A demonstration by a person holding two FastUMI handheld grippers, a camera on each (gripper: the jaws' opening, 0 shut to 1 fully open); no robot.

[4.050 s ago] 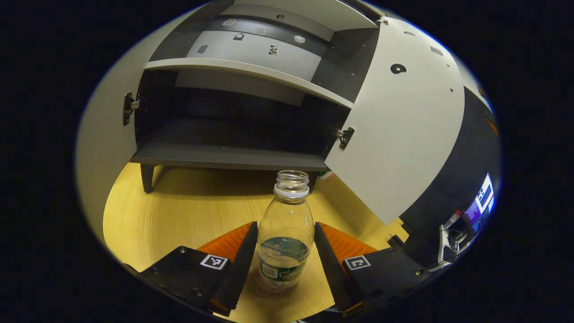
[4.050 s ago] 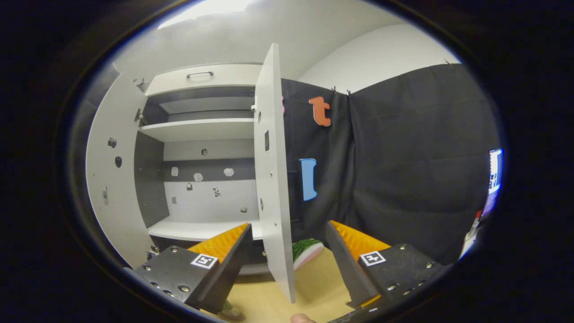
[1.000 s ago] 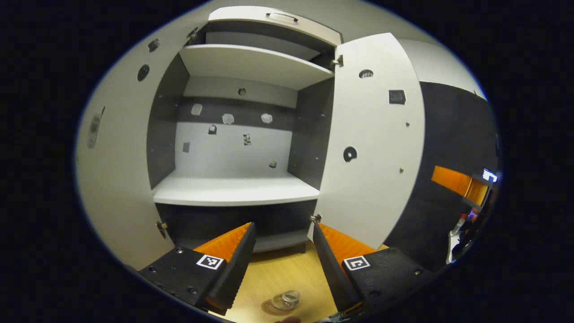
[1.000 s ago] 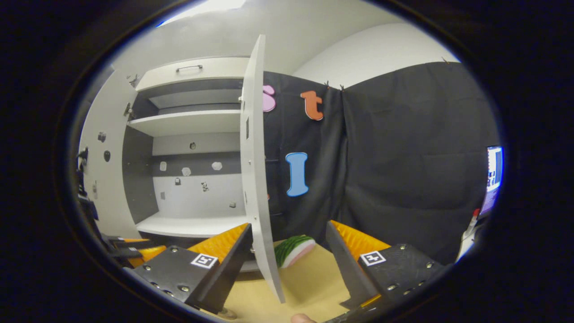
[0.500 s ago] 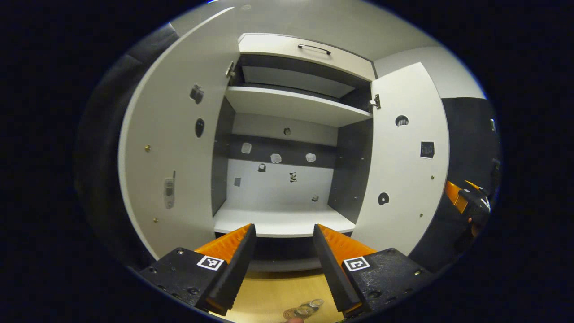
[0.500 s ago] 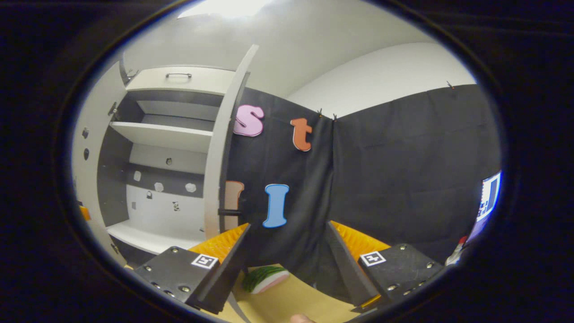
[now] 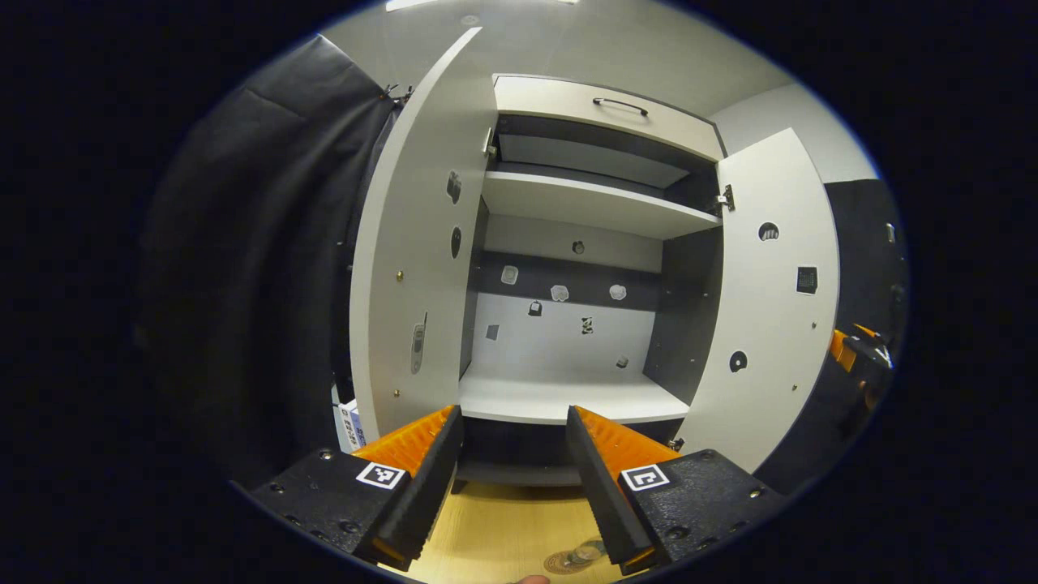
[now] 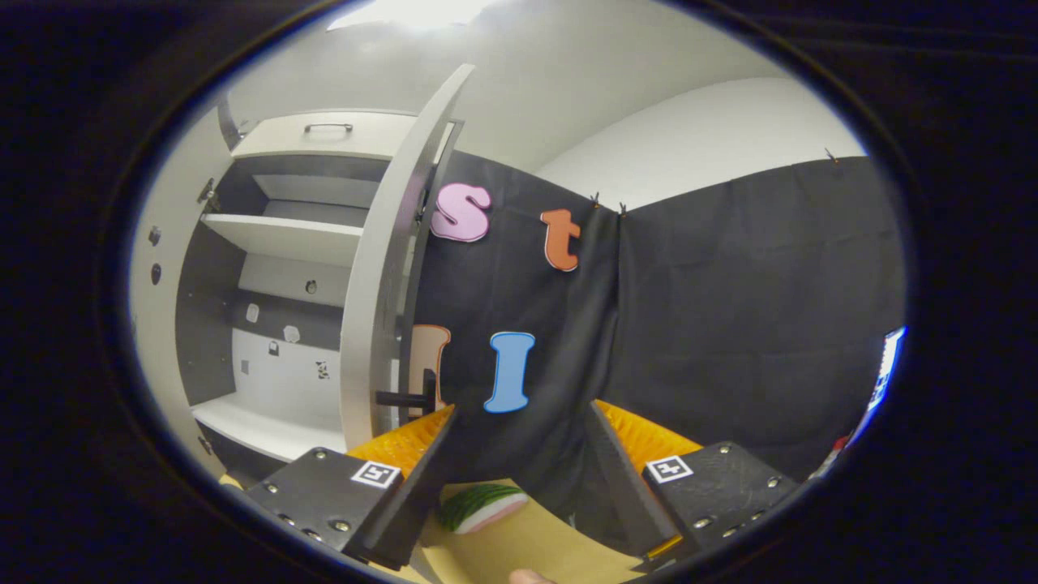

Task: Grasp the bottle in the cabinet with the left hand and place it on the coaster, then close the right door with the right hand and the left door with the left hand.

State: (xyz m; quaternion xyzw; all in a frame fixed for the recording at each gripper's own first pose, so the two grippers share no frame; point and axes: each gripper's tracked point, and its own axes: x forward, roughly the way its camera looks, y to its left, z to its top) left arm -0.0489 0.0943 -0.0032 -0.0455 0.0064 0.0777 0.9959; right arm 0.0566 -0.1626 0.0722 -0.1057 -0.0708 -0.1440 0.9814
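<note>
While the bottle (image 7: 585,555) stands on the coaster (image 7: 568,562) at the bottom edge of the left gripper view, low on the counter (image 7: 511,527) and just below that claw's fingers, the placing step looks done and the move to come turns on the right door (image 8: 381,284). Seen from the right gripper view, that door is nearly edge-on: a tall panel with its long axis upright, swung well out from the cabinet (image 8: 268,268), with a dark handle (image 8: 405,398) sticking out from its outer face. The door lies ahead and to the left of the right claw (image 8: 519,478), whose jaws stand apart with nothing between them, so the outer face is on the claw's own side and a push leftward toward the cabinet should swing it shut. The right claw is plainly the nearer of the two to this panel. From the left gripper view the same door (image 7: 770,300) shows its inner face at the right, with the right claw (image 7: 859,349) small beyond its free edge, while the left door (image 7: 422,268) stands open just left of the left claw (image 7: 511,478), which is also open and empty. A slice of toy watermelon (image 8: 482,504) lies on the counter under the right claw, apart from the door's sweep as far as I can judge
</note>
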